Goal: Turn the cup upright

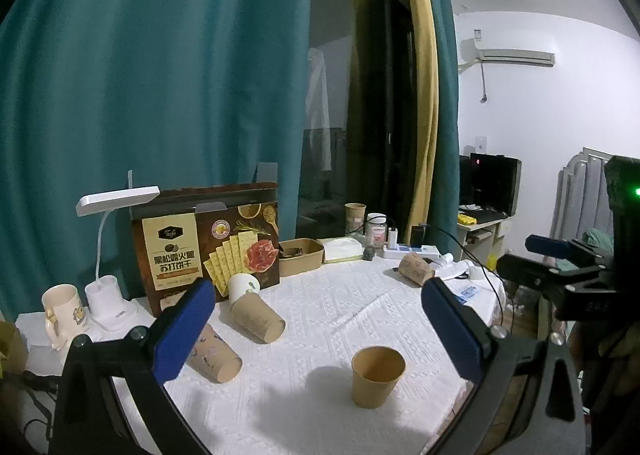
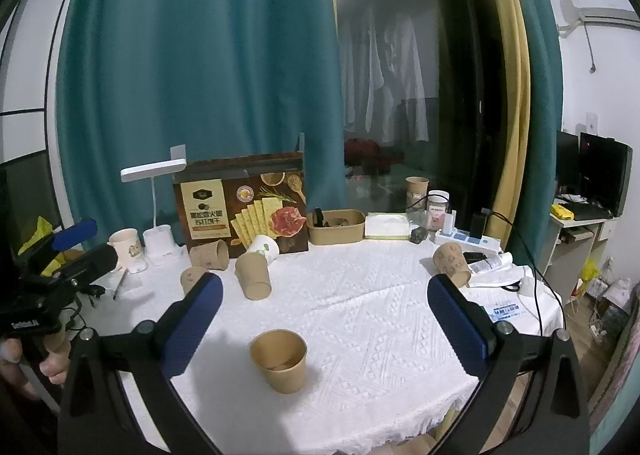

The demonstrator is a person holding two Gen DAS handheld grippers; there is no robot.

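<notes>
The brown cup (image 2: 279, 360) was set upright near the tabletop's (image 2: 380, 319) front edge; both the left gripper (image 1: 320, 327) and the right gripper (image 2: 326, 321) were held spread apart, gripping nothing.

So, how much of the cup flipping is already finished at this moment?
Done: one brown paper cup stands upright near the front of the table. In hand: nothing; the left gripper and right gripper are both open and empty. Left: several cups lie on their sides, such as the tipped cup and the patterned cup.
</notes>
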